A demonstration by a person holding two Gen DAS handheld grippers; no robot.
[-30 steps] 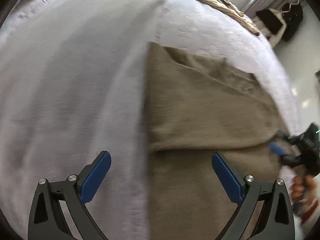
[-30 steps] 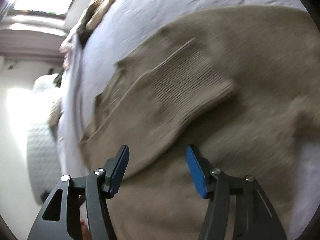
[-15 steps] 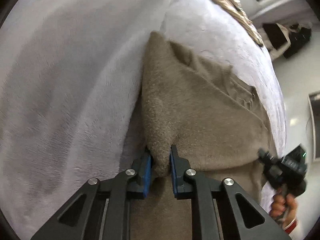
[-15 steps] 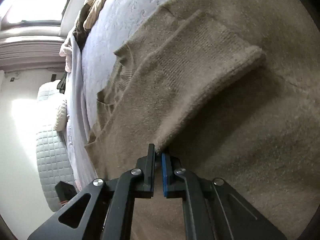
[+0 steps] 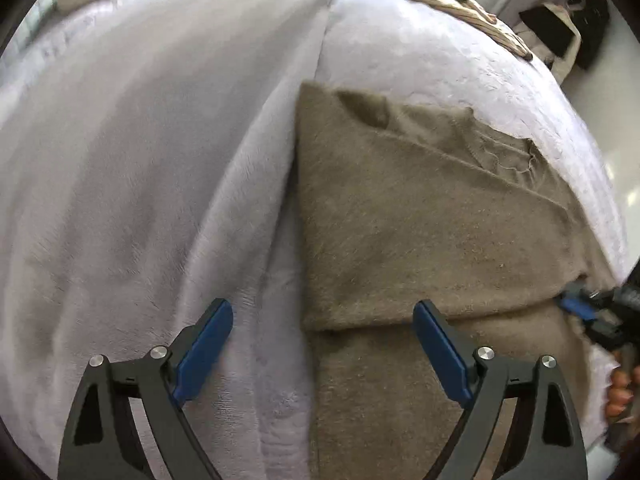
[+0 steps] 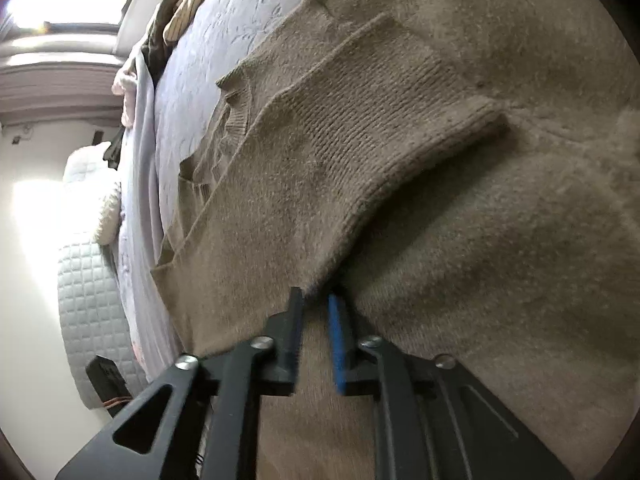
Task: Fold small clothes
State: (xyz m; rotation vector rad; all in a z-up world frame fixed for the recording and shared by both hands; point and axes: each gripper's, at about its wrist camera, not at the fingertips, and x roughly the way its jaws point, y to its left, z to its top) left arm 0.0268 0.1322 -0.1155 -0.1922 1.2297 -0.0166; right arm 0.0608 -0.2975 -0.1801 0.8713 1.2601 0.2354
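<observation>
Both tools just let go — left tool (image 5: pixel 322 350) wide, right tool (image 6: pixel 316 300) slightly parted at sweater (image 5: pixel 420 220) fold.

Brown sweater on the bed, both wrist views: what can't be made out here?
- Left wrist: the sweater near hem runs off the bottom edge, behind the open left gripper.
- Left wrist: right gripper is cut by the frame edge.
- Right wrist: whether the right gripper pads press the fold; motion blur.

Sweater (image 5: pixel 420 216): lower part cut off by frame bottom in both views. Right hand-held gripper (image 5: pixel 576 308): blurred, clipped at left-wrist frame edge. Clothes pile (image 6: pixel 180 12): too small to identify.
</observation>
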